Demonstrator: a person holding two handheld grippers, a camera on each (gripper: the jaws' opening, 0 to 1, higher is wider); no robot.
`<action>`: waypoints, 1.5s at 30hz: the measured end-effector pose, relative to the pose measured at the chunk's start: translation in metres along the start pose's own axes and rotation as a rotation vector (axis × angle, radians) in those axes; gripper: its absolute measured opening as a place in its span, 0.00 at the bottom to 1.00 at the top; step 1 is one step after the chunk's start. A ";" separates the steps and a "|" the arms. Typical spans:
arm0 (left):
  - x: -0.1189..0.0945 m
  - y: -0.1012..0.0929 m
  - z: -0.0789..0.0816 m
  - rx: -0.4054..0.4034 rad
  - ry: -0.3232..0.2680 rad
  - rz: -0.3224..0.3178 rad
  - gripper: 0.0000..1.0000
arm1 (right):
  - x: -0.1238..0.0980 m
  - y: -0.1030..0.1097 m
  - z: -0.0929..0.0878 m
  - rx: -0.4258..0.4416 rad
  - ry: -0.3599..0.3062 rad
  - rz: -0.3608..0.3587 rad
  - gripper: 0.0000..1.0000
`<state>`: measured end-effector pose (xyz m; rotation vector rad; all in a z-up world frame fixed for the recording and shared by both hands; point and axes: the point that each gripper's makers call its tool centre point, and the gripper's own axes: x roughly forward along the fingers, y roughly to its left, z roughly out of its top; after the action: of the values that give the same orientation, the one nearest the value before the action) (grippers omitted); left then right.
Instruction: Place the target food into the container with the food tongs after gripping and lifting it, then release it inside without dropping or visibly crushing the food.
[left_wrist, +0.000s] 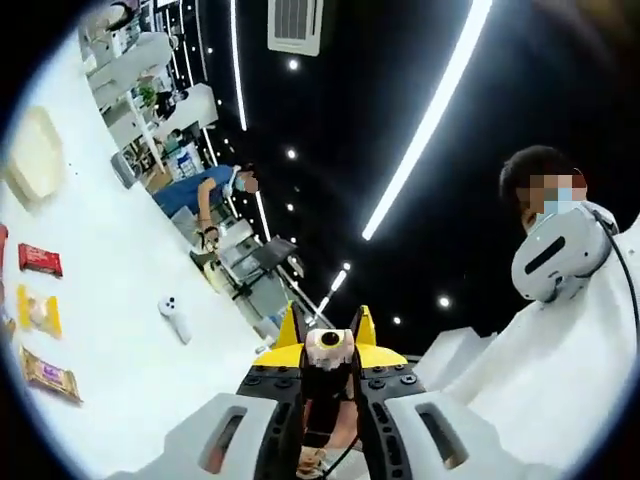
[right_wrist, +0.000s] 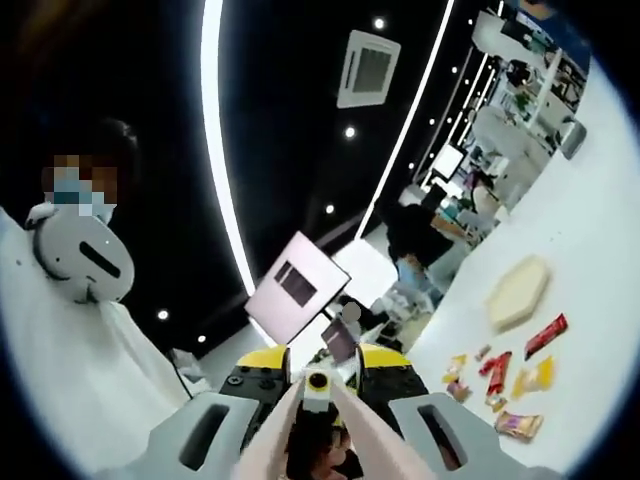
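Food packets lie on the white worktop, far left in left gripper view, well apart from the left gripper. Container sits beyond them. Left fingers appear to clamp a dark tongs handle; gap not readable, can't tell for sure.

Right gripper view: packets sit lower right of the right gripper, container past them. Right fingers pinch pale tongs arms. Both grippers point up at the ceiling, so both need tilting down; right looks nearer.
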<state>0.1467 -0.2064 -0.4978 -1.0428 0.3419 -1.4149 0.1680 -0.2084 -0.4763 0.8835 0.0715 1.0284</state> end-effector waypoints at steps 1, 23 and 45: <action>0.000 -0.001 0.002 0.003 -0.009 -0.004 0.15 | 0.001 0.000 0.000 -0.002 0.000 -0.002 0.29; -0.001 0.012 -0.005 0.173 0.055 0.066 0.23 | -0.019 -0.006 0.016 -0.071 -0.021 -0.051 0.26; -0.078 0.033 0.021 0.454 -0.032 0.581 0.27 | -0.023 -0.070 -0.047 -0.327 0.402 -0.136 0.27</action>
<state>0.1677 -0.1330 -0.5408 -0.5300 0.2546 -0.8888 0.1852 -0.2126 -0.5620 0.3624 0.2892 1.0407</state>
